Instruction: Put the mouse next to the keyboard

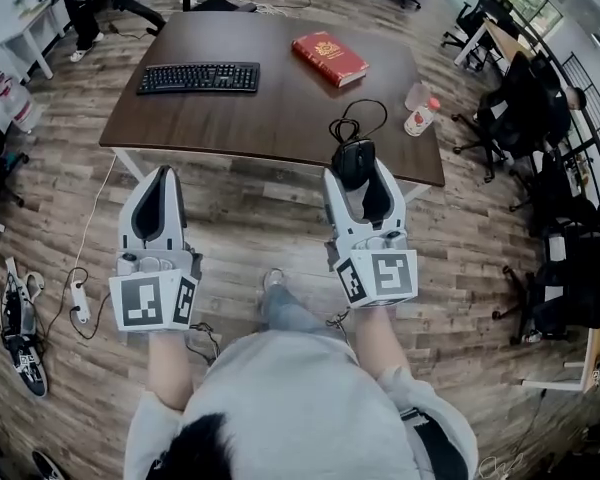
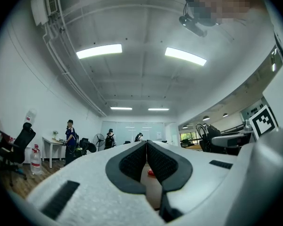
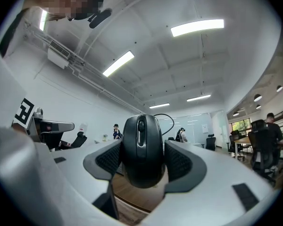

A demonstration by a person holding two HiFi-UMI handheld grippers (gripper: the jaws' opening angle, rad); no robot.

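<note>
A black wired mouse [image 1: 355, 161] [image 3: 142, 150] is clamped between the pads of my right gripper [image 1: 358, 173] [image 3: 142, 157], held just above the near right edge of the brown table [image 1: 240, 118]. Its black cable [image 1: 357, 120] loops back over the tabletop. The black keyboard [image 1: 199, 77] lies at the far left of the table, well away from the mouse. My left gripper [image 1: 162, 190] [image 2: 146, 159] hangs in front of the table's near left edge, jaws pressed together with nothing between them.
A red book [image 1: 329, 57] lies at the back right of the table. A glass [image 1: 417, 95] and a small bottle [image 1: 421, 117] stand near the right edge. Office chairs [image 1: 520, 108] crowd the right side. A power strip [image 1: 79, 301] and shoes [image 1: 20, 333] lie on the floor at left.
</note>
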